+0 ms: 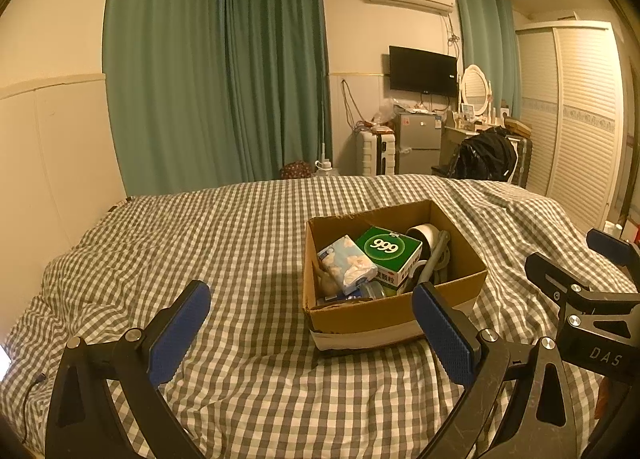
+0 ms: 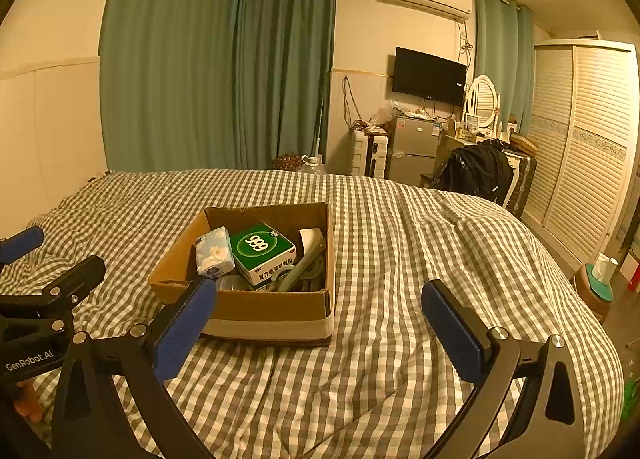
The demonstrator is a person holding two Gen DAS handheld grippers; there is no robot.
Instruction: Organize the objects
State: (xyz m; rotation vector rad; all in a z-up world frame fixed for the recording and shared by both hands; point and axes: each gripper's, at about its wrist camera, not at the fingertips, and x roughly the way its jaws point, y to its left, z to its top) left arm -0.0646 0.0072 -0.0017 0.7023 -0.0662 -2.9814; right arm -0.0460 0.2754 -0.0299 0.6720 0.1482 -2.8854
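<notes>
A brown cardboard box point(image 1: 372, 317) point(image 2: 276, 309) sits on the checked bed cover. Inside lie a green "999" medicine box point(image 1: 390, 249) point(image 2: 262, 247), a pale blue tissue pack point(image 1: 346, 265) point(image 2: 214, 251), a white tape roll point(image 1: 426, 233) point(image 2: 311, 238) and a grey tool point(image 1: 436, 259) point(image 2: 302, 269). My left gripper point(image 1: 316, 325) hovers open just short of the box, nothing between its blue pads. My right gripper point(image 2: 320, 325) is open too, its left pad over the box's near corner. Each gripper shows at the other view's edge.
The grey-and-white checked bed point(image 1: 240, 251) point(image 2: 420, 243) fills the foreground. Green curtains point(image 1: 216, 79), a small fridge point(image 2: 412, 145), a wall TV point(image 2: 428, 75), a chair with a black bag point(image 2: 476, 171) and a louvred wardrobe point(image 2: 580, 147) stand beyond it.
</notes>
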